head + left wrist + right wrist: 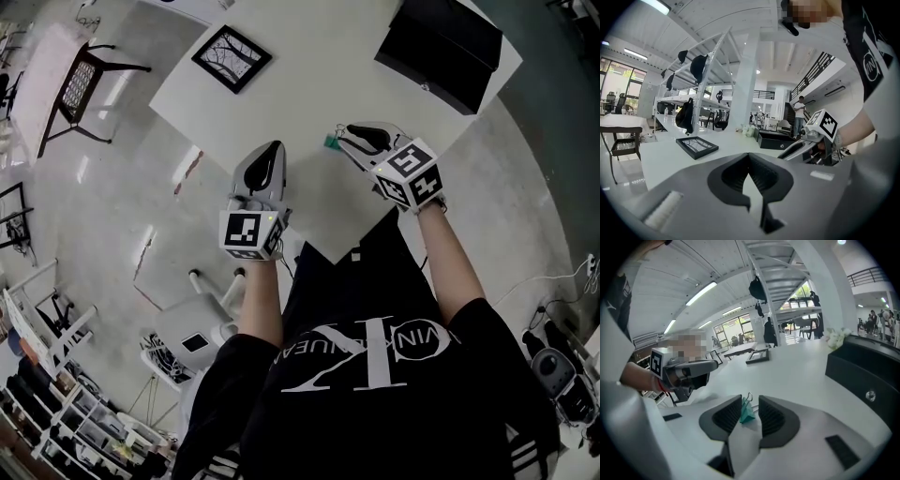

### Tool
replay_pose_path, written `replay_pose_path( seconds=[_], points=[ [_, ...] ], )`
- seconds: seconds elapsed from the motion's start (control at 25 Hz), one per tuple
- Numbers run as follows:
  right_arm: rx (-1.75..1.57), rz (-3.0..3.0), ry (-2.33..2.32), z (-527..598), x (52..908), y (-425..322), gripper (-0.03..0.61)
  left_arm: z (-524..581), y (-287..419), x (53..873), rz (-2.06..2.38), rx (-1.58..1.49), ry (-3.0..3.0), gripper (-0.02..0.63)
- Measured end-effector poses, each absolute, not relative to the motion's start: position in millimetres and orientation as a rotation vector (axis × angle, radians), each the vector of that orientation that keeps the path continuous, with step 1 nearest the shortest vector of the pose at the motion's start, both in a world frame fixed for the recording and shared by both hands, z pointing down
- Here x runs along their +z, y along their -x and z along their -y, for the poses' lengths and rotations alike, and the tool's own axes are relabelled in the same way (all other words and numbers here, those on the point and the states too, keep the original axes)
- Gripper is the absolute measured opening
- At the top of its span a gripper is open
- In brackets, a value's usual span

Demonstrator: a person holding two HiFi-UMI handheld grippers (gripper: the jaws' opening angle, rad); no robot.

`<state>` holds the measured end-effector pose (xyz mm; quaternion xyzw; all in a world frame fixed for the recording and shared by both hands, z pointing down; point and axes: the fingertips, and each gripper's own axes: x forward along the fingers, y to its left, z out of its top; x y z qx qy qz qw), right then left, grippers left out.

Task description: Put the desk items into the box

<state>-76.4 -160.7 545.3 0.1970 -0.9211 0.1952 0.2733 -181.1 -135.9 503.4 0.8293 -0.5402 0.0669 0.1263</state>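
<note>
A small teal binder clip (746,412) lies on the white table (309,56) between the jaws of my right gripper (750,401). The jaws stand open around it; the clip leans near the left pad, clear of the right one. In the head view the clip (330,142) shows at the right gripper's (343,137) tip. My left gripper (272,150) hovers near the table's front edge, shut and empty (749,157). A black box (441,52) stands at the far right, a black picture frame (232,58) at the far left.
The box (862,376) is close on the right gripper's right side. Something white and crumpled (836,337) lies beyond it. A chair (80,84) stands on the floor to the left, and white equipment (202,328) sits below the table's near corner.
</note>
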Motion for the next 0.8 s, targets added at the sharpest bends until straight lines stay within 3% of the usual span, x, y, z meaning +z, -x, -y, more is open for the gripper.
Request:
replay_pose_path(
  seconds=[0.36, 0.6, 0.8],
  points=[
    [0.584, 2.446, -0.389, 161.4, 553.3, 90.2, 0.092, 139.7, 189.1, 505.0, 1.639, 0.197, -2.337, 0.009],
    [0.581, 2.485, -0.327, 163.3, 545.1, 95.2, 0.021, 145.9, 190.6, 502.8, 1.661, 0.189, -2.309, 0.009],
    [0.547, 2.500, -0.322, 162.9, 536.3, 90.1, 0.018, 151.8, 184.7, 498.1, 1.657, 0.184, -2.320, 0.009]
  ],
)
